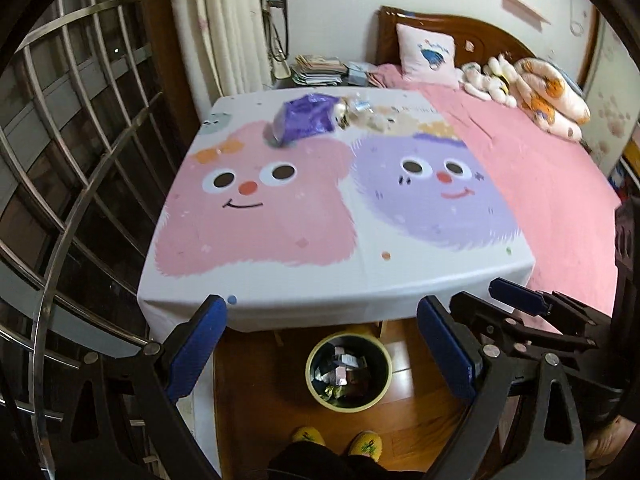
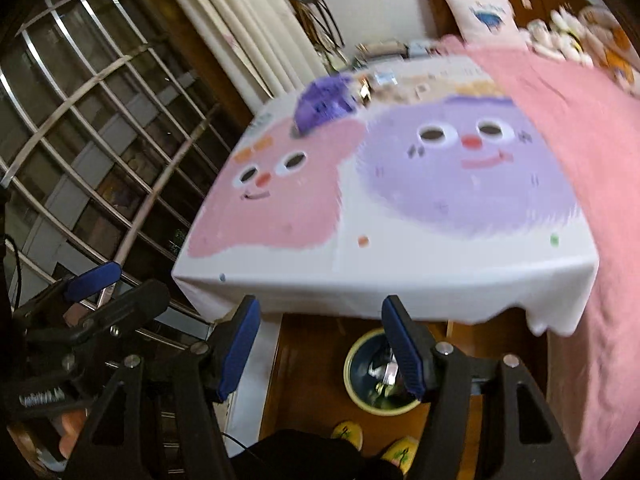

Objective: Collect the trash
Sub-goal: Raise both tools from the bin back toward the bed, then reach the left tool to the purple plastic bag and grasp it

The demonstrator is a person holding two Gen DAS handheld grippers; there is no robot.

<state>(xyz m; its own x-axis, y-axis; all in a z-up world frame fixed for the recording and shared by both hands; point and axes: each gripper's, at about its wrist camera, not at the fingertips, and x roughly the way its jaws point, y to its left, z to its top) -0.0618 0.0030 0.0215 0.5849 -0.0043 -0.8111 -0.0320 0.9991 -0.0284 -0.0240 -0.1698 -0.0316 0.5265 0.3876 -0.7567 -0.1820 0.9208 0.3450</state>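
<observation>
Both of your grippers hang over the near edge of the bench (image 1: 400, 296), which wears a white cloth printed with a pink and a purple cartoon face. Your left gripper (image 1: 322, 344) has its blue fingers (image 1: 198, 348) spread wide with nothing between them, and your right gripper (image 2: 320, 346) is spread the same way, also empty. Each one shows in the other's view, off to the side and apart. Below them, on the wooden floor just in front of the bench, stands the round bin (image 1: 349, 403) with a pale yellow rim, already holding a heap of crumpled wrappers. The remaining trash sits at the far end of the bench: a purple foil bag (image 1: 304, 120) lying on its side, with some clear and silvery wrappers (image 1: 360, 114) just beside it on the right. Your yellow slippers (image 1: 362, 442) show at the bottom, close to the bin. A bed (image 1: 532, 184) with a pink sheet runs along the right side of the bench.
</observation>
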